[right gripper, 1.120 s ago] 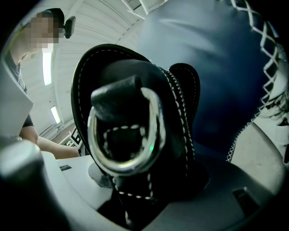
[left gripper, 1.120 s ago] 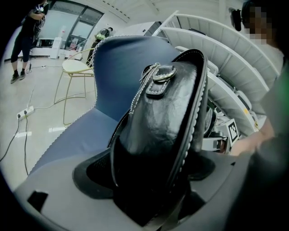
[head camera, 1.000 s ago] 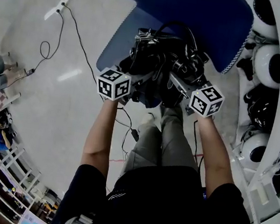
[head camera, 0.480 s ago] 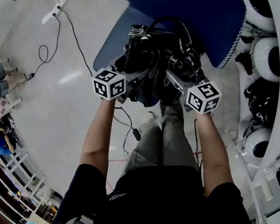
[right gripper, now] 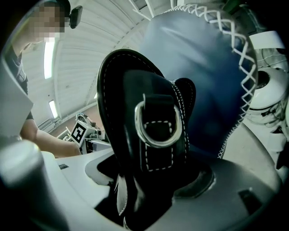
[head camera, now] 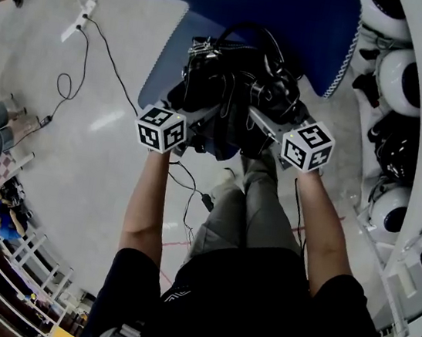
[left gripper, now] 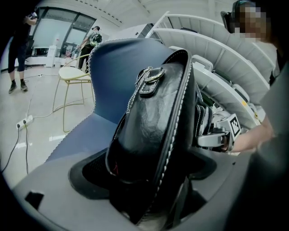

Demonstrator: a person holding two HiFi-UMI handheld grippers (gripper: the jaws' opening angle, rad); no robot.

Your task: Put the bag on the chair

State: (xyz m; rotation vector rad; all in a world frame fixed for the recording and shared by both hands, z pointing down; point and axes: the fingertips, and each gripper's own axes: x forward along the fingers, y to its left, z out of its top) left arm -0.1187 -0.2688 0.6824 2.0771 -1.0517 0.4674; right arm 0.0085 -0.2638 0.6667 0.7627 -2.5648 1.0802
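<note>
A black leather bag [head camera: 230, 89] with white stitching and a metal ring stands upright on the front of the blue chair [head camera: 248, 13] seat. My left gripper [head camera: 197, 111] is at its left end and my right gripper [head camera: 263, 118] at its right end. In the left gripper view the bag [left gripper: 153, 131] fills the gap of the left gripper [left gripper: 149, 180], with the chair [left gripper: 113, 76] behind. The right gripper view has the strap end of the bag [right gripper: 144, 135] inside the right gripper [right gripper: 153, 180]. Both pairs of jaws have just been opening and stand wide, the bag still between them.
White rounded machine shells [head camera: 410, 83] crowd the right side close to the chair. A power strip and cables [head camera: 81, 13] lie on the floor at the left. A yellow wire chair [left gripper: 72, 81] and standing people [left gripper: 20, 45] are far behind.
The bag and both grippers keep their place at the chair's seat. The head view has drifted a little, so the chair sits slightly higher and further left in the picture.
</note>
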